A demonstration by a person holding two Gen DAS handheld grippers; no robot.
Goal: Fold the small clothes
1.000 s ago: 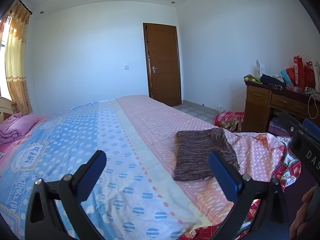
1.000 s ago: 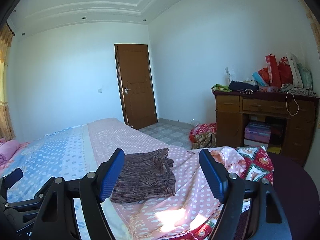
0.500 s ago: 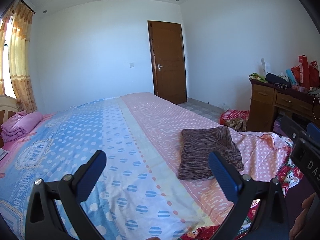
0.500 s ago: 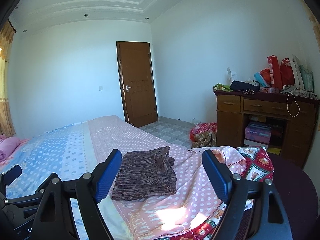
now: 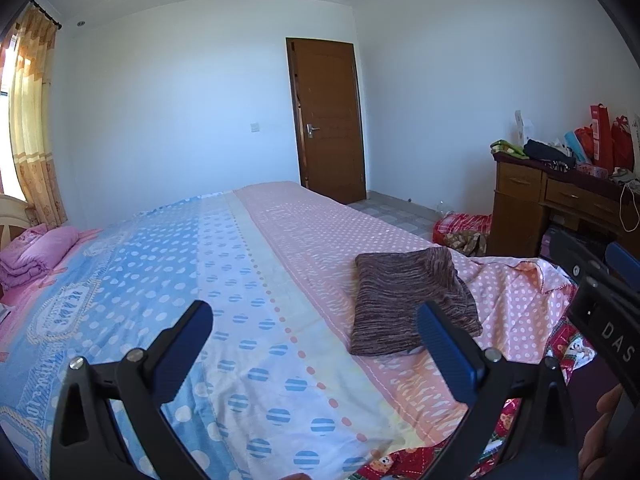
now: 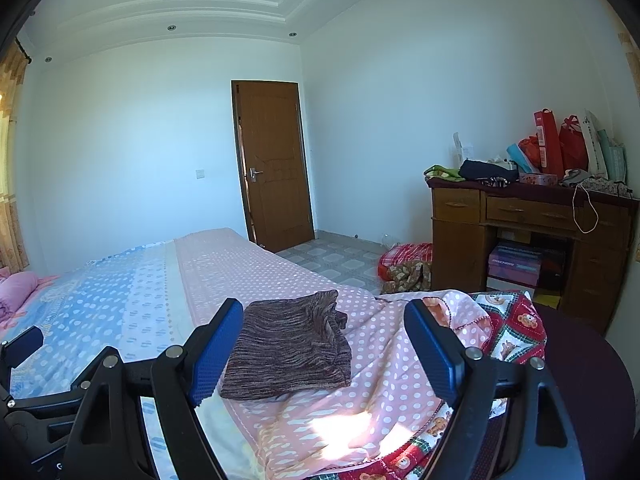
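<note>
My left claw [image 5: 316, 344] stands wide apart with nothing between its fingers. My right claw [image 6: 324, 354] is apart too, its jaws having just opened a little wider, gripping nothing. The folded brown knit [image 6: 292, 350] lies flat on the pink dotted side of the bedspread [image 5: 240, 280], near the bed's edge and beyond my fingertips. My right pad [image 5: 448, 352] hides its near corner. Its folded layers underneath I cannot make out.
</note>
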